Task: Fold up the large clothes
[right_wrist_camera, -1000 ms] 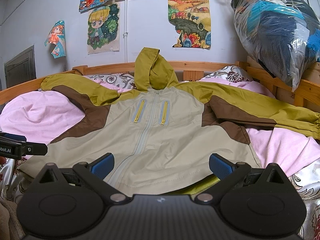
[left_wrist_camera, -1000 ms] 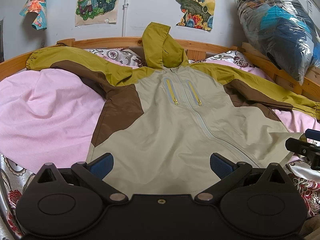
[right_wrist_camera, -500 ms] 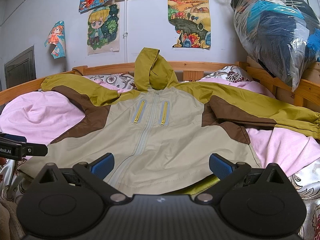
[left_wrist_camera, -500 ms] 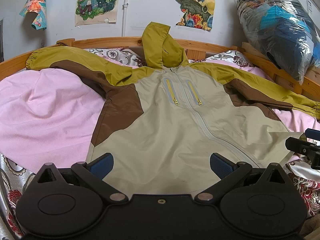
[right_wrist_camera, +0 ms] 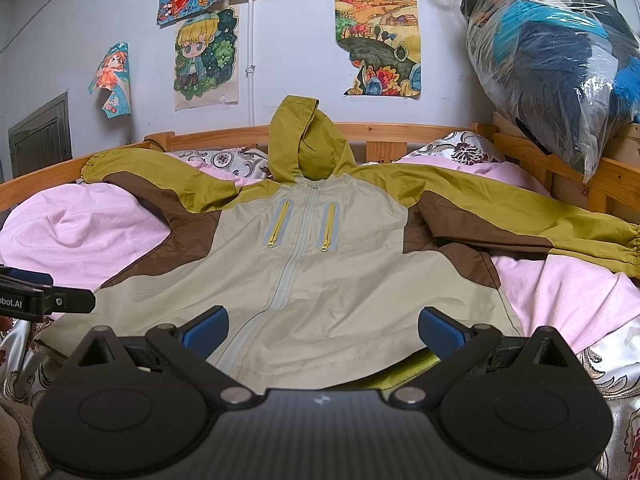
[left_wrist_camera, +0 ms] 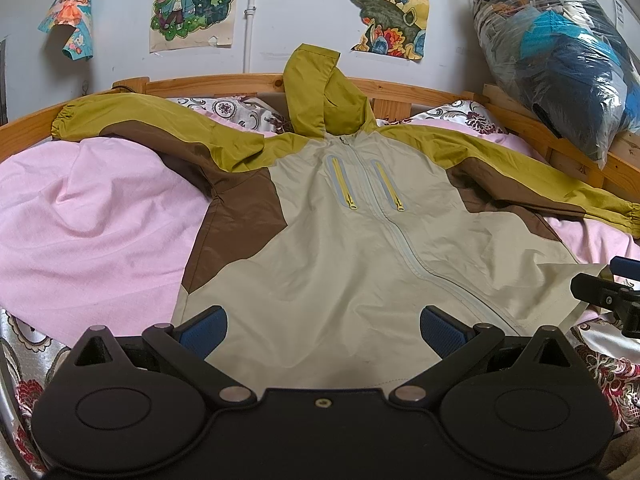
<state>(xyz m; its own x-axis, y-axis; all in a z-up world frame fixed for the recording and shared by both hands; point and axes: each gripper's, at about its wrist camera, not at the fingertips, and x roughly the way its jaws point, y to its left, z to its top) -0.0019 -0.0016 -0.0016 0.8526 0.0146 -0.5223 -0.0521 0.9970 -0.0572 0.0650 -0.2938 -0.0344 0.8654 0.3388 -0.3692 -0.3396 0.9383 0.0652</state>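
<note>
A: From the left wrist view, we see the hooded windbreaker jacket in beige, brown and olive-yellow nylon [left_wrist_camera: 344, 248] spread flat, front up, on the pink bedsheet [left_wrist_camera: 92, 216] of the wooden-framed bed [left_wrist_camera: 224, 82]. Its sleeves reach out to both sides and its hood [left_wrist_camera: 320, 92] leans up against the headboard.

B: And our left gripper [left_wrist_camera: 322, 330]?

A: Its jaws stand wide apart, the blue pads [left_wrist_camera: 204, 330] hanging over the hem with nothing between them. At the right edge of this view we catch the black tip of the right gripper [left_wrist_camera: 608, 298] near the jacket's lower corner.

B: From the right wrist view, we face the same jacket [right_wrist_camera: 320, 280], zipped shut, two yellow pocket zips [right_wrist_camera: 280, 224] flanking the centre line. Our right gripper [right_wrist_camera: 322, 330] also has its jaws apart and empty, above the hem just right of the zip. The left gripper [right_wrist_camera: 48, 300] pokes in at the left edge.

A: Beyond it?

B: We see cartoon posters [right_wrist_camera: 206, 60] on the wall and a clear plastic bag stuffed with dark and blue bedding [right_wrist_camera: 560, 68] perched on the bed rail at the right.
</note>
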